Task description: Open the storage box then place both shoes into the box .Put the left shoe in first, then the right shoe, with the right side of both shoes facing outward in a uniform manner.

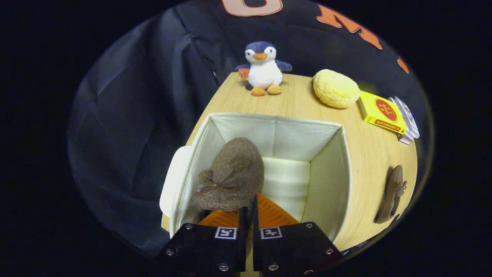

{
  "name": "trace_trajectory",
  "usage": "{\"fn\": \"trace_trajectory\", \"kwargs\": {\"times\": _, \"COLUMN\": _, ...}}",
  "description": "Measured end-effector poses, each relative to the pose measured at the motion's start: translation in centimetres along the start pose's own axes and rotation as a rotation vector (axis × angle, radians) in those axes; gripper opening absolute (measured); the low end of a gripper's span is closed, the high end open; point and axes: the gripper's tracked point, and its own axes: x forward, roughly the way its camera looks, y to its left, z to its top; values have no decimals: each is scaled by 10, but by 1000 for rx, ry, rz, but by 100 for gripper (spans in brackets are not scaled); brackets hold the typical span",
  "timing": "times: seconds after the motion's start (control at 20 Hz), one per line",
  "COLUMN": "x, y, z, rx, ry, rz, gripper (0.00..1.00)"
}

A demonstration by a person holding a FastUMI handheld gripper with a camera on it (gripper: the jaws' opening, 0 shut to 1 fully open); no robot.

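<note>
At the far left, a white lid (173, 181) hangs down the outer side of the storage box (344, 161), against the left wall. The box itself is open — a pale fabric cube standing on the light wooden table (369, 154), its white interior and floor in plain sight.

Inside the box, near the left wall, a brown fuzzy shoe (232, 175) with a small dark bow on its upper hangs just ahead of the fingers. The hand-held gripper (249, 209) is drawn nearly closed, the two fingers close together with only a thin gap between them, and the near end of the shoe sits right at their tips; it looks pinched there, though the contact point itself is hidden by the shoe. Whether the shoe touches the box floor cannot be told.

Beyond the box, at the back of the table, a plush penguin (264, 69) stands upright. To its right lies a round yellow bun-shaped cushion (335, 88), and just beside that a yellow packet (381, 112) lies next to a couple of white card boxes (406, 120).

Farthest right, well apart from the box, the second brown shoe (392, 194) lies on the table near its edge — outside the box.
</note>
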Motion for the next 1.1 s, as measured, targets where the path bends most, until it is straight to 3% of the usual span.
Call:
{"fn": "trace_trajectory", "kwargs": {"times": 0.45, "x": -34, "y": 17, "z": -2, "rx": -11, "ry": 0, "rz": 216, "gripper": 41}}
{"fn": "trace_trajectory", "kwargs": {"times": 0.65, "x": -76, "y": -3, "z": 17, "rx": 49, "ry": -99, "rz": 321, "gripper": 73}}
{"fn": "trace_trajectory", "kwargs": {"times": 0.7, "x": -86, "y": -15, "z": 21, "rx": 57, "ry": -125, "rz": 328, "gripper": 81}}
{"fn": "trace_trajectory", "kwargs": {"times": 0.95, "x": -128, "y": -94, "z": 33, "rx": 68, "ry": -272, "rz": 300, "gripper": 98}}
{"fn": "trace_trajectory", "kwargs": {"times": 1.1, "x": -148, "y": -155, "z": 32, "rx": 109, "ry": -351, "rz": 254, "gripper": 98}}
